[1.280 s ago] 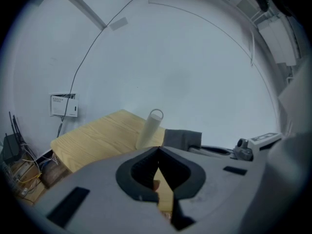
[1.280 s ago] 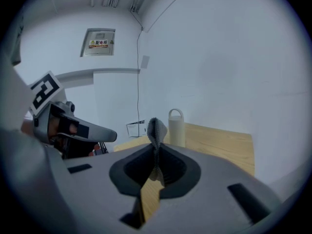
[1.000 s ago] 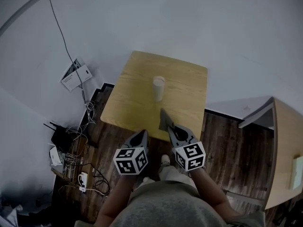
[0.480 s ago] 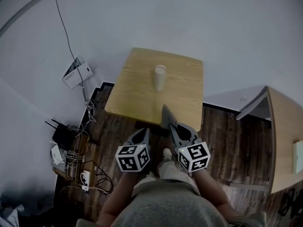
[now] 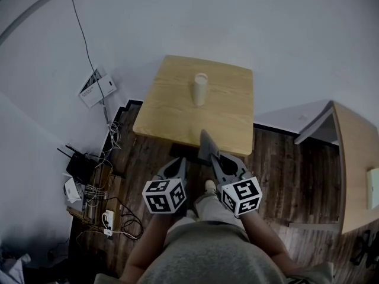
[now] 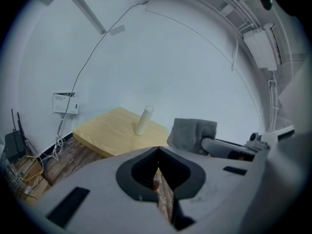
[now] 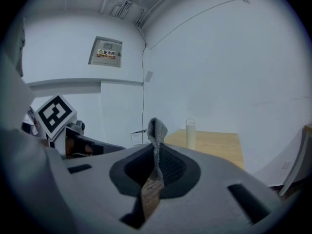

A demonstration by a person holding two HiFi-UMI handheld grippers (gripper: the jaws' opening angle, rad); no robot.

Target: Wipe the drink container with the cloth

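A tall white drink container (image 5: 200, 89) stands upright on the small wooden table (image 5: 172, 114); it also shows in the left gripper view as the container (image 6: 144, 120) and in the right gripper view as the container (image 7: 190, 133). My right gripper (image 5: 209, 154) is shut on a grey cloth (image 5: 205, 145), held over the floor just short of the table's near edge. The cloth (image 7: 157, 145) stands up between its jaws. My left gripper (image 5: 179, 163) is shut and holds nothing, to the left of the cloth (image 6: 191, 133).
Dark wood floor lies below the grippers. A router, boxes and tangled cables (image 5: 89, 185) clutter the floor at left. A white wall box (image 5: 96, 88) hangs left of the table. Another wooden table (image 5: 355, 164) stands at right.
Both grippers have drawn back a little from the table; the table and container now sit farther away in the head view. The cloth stays gripped.
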